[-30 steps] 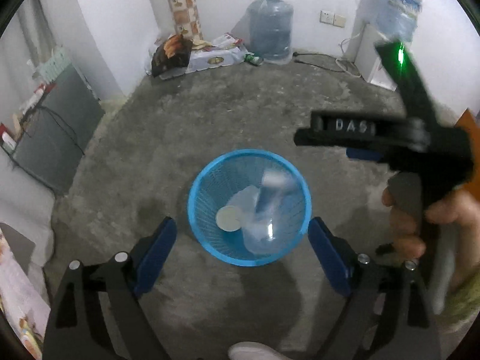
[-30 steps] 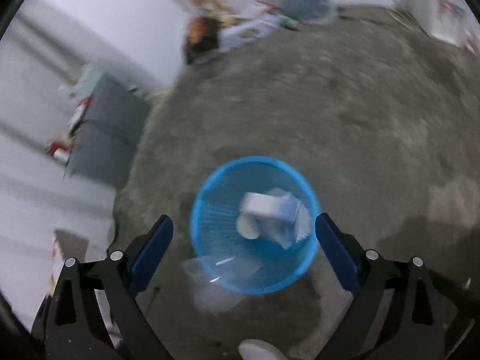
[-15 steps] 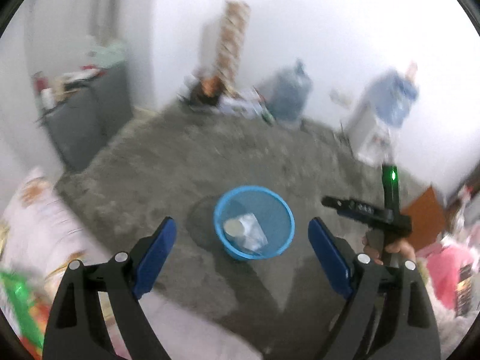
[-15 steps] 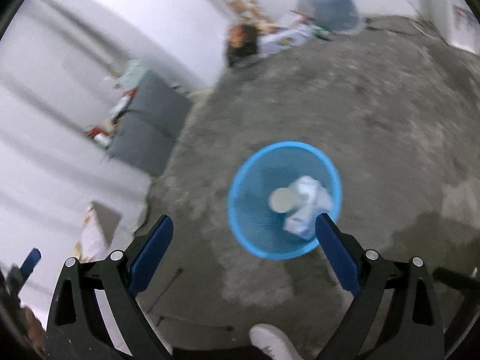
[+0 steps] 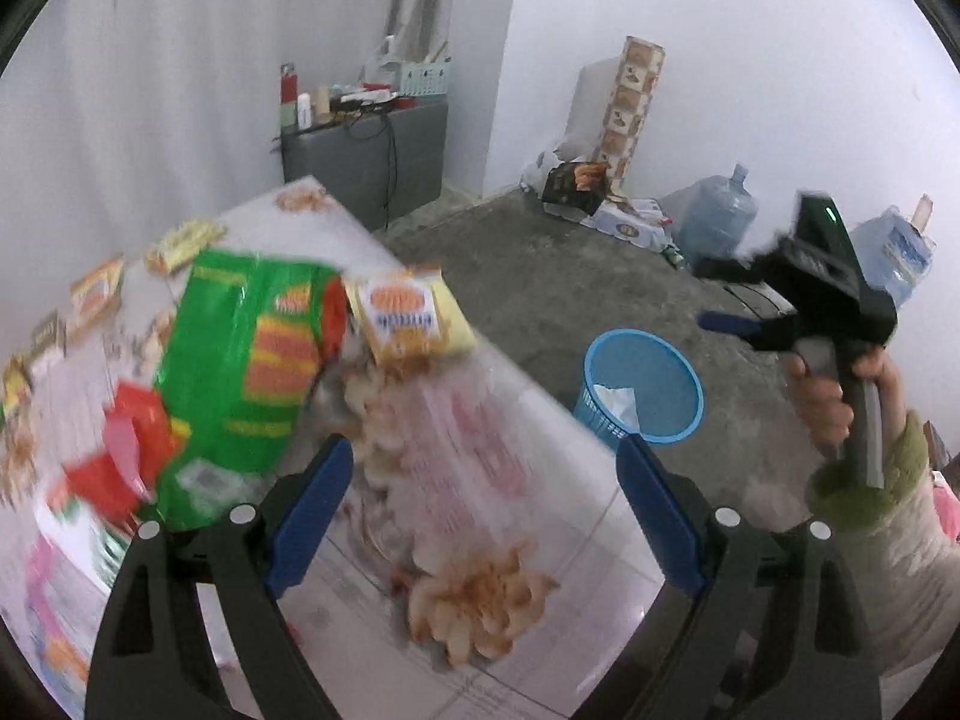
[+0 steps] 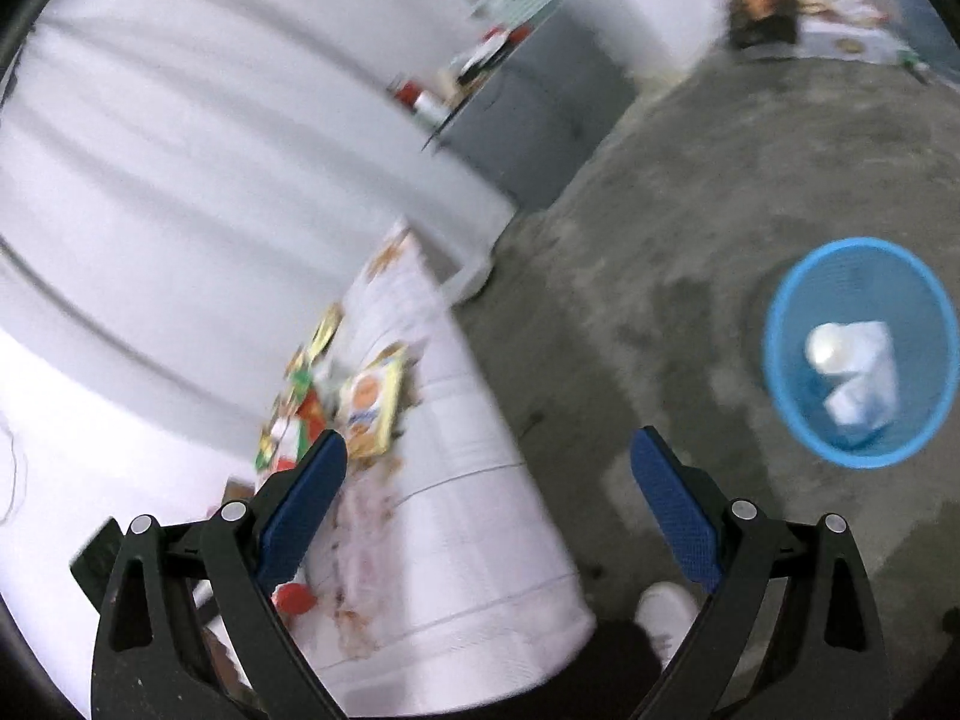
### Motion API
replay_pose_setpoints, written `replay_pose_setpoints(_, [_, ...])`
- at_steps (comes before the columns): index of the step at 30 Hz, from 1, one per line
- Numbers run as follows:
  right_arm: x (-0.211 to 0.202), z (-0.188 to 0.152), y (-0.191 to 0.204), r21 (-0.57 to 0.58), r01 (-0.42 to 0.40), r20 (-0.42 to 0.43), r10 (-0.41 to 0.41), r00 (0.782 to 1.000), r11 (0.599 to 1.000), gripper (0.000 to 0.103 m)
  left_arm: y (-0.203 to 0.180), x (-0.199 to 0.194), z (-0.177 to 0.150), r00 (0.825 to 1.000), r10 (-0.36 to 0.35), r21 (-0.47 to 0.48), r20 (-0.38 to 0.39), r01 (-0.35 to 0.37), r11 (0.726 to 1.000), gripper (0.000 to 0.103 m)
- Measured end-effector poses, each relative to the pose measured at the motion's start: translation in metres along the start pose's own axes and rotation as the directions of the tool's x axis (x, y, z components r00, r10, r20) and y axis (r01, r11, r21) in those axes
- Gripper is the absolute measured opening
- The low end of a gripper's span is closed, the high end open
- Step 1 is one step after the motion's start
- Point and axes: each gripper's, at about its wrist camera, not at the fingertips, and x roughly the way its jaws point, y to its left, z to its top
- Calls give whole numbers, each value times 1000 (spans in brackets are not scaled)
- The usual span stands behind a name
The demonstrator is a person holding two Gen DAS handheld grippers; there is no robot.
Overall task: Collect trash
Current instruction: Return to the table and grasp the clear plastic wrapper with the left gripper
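While my left tool [image 5: 483,516] and right tool [image 6: 487,501] are gaping empty, wrappers [image 5: 240,372] are lying on the bench [image 5: 510,450]; blue basket [image 5: 645,384] is sitting right, on the floor.

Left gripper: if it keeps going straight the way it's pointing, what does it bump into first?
Probably the table, on its flower-patterned cover, just right of the green snack bag. The left gripper is open and empty; depth is hard to judge.
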Motion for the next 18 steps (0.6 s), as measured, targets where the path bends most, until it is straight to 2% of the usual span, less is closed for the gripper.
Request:
replay_pose_setpoints(5, [51, 4, 29, -20, -33, -94, 31, 995, 999, 89, -5, 25, -17, 999, 40, -53, -14, -40, 998, 87])
replay_pose_setpoints(7, [71, 5, 44, -24, -53, -138, 50, 989, 998, 88, -5, 39, -16, 997, 70, -51, -35, -71, 996, 83])
replay_pose_setpoints(9, [94, 9, 52, -34, -40, -174, 34, 984, 999, 87, -8, 51, -16, 994, 103, -40, -46, -105, 994, 80])
replay_pose_setpoints(13, [133, 18, 58, -26, -10, -229, 4, 973, 1000, 77, -7, 71, -21, 981, 180, -8, -72, -181, 983, 67])
replay_pose_setpoints(18, [166, 23, 59, -44, 33, -276, -44, 960, 998, 65, -4, 88, -31, 973, 203, 11, -108, -203, 979, 59])
